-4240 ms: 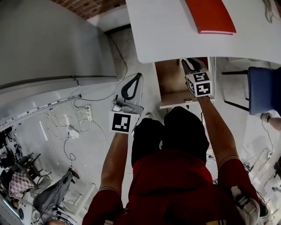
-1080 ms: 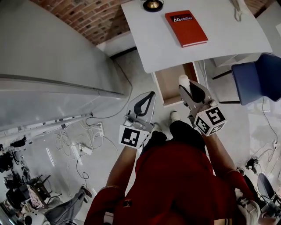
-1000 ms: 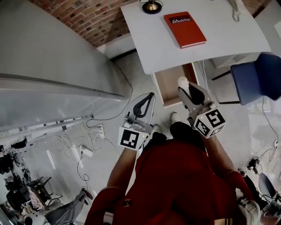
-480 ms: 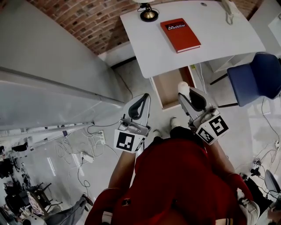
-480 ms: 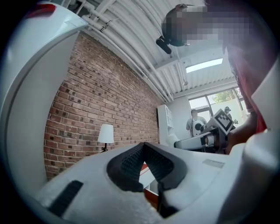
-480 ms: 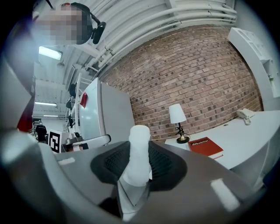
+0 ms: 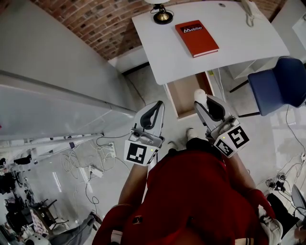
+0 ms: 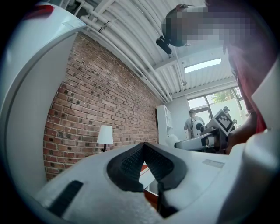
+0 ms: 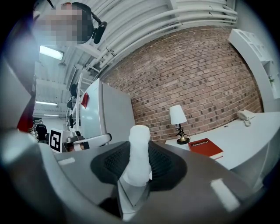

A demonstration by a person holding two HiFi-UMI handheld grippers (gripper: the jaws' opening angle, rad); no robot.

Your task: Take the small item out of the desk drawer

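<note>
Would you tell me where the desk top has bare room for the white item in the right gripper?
The widest bare patch on the desk lies between the red book and the telephone, down to the front edge. A narrower strip runs left of the book, below the lamp. The far edge is most crowded.

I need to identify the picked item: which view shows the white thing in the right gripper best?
The right gripper view: the white cylinder stands upright, clamped between the right gripper's pads. The head view shows only its pale tip; the left gripper view gives a distant pale blob at most.
</note>
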